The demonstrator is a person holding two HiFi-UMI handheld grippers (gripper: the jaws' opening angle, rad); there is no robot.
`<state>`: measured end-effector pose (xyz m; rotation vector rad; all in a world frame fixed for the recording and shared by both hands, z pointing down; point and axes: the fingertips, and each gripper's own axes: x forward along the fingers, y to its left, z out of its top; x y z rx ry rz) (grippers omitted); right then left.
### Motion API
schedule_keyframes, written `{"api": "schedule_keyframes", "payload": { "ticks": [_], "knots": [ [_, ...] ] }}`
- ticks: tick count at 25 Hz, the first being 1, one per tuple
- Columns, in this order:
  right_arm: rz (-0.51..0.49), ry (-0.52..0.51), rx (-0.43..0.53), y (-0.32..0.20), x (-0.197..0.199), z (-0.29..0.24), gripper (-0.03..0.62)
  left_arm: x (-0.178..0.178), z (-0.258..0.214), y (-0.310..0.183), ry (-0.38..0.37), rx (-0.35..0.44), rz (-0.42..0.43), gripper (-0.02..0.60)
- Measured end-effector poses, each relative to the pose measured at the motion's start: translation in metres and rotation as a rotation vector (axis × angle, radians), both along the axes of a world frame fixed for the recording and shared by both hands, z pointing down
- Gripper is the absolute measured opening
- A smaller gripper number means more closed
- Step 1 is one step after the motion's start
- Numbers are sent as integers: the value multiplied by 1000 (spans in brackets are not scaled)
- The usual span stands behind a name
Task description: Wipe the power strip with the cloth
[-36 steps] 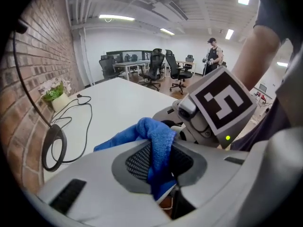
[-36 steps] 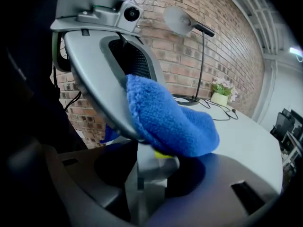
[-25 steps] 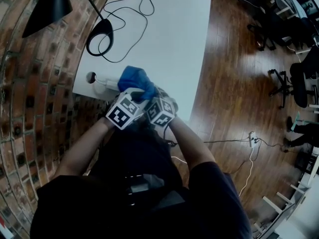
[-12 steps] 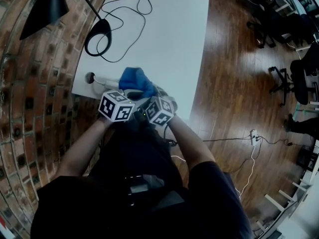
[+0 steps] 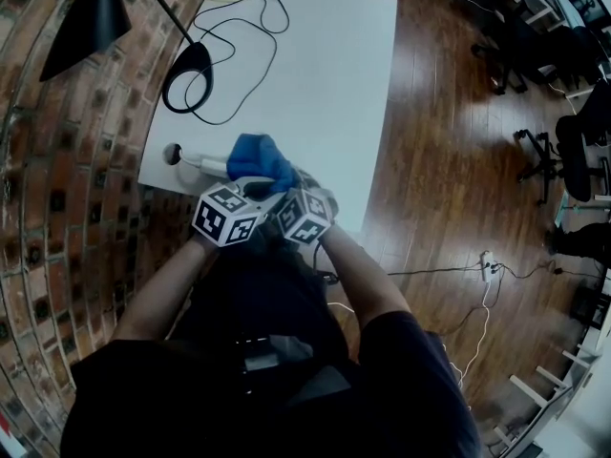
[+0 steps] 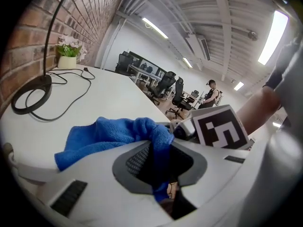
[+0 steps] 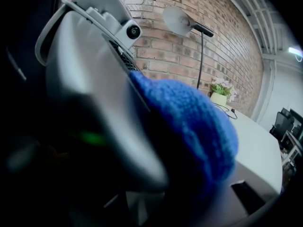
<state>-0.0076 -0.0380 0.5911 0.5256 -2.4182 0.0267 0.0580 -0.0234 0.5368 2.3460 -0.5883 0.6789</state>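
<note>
blue cloth (image 5: 256, 156) in downward-tilted left tongs (image 5: 255, 182)

both forearms reached forward and down from the body, left forearm (image 5: 158, 289) and right forearm (image 5: 358, 280) angling in so the wrists nearly met. the left gripper (image 5: 250, 185) and right gripper (image 5: 301, 191) sat side by side, marker cubes almost touching, both tilted downward. the left jaws were pinched on a fold of the cloth (image 6: 118, 136), with the rest bunched out past the tips. the right jaws looked dark and blurred up close, and their grip could not be made out.
</note>
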Motion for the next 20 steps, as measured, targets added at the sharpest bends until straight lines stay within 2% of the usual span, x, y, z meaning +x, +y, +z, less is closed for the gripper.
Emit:
{"api": "schedule_keyframes", "payload": {
  "ticks": [3, 10, 15, 20],
  "knots": [
    [-1, -5, -3, 1, -1, -1, 178, 0, -1, 0, -2, 3, 7, 72],
    [-4, 2, -4, 1, 1, 1, 178, -3, 0, -1, -42, 70, 24, 72],
    [-4, 2, -8, 3, 1, 0, 178, -19, 1, -11, -65, 103, -16, 72],
    [-3, -4, -7, 0, 0, -2, 177, -34, 0, -23, -68, 102, -59, 72]
  ]
}}
